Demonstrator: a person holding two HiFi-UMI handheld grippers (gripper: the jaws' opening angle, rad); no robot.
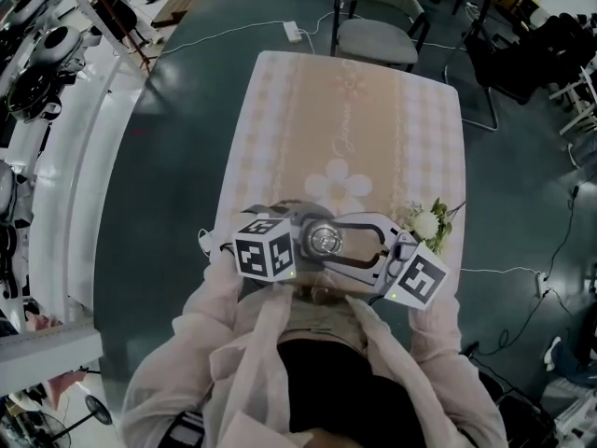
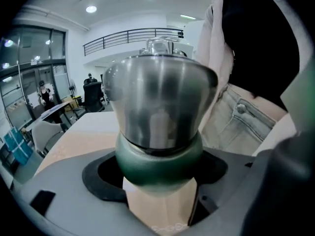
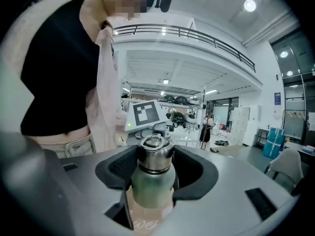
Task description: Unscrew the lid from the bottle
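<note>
A green bottle with a silver steel lid stands upright near the front edge of the table. From above only the lid's round top shows, between the two marker cubes. My left gripper reaches in from the left, and its jaws close round the green body just under the lid. My right gripper comes from the right, with its dark pads snug against both sides of the lid. In the right gripper view the left gripper's marker cube sits just behind the bottle.
A beige checked cloth with a flower print covers the table. A small bunch of white flowers lies at its right edge beside my right gripper. A grey chair stands beyond the far end, and a power strip lies on the floor.
</note>
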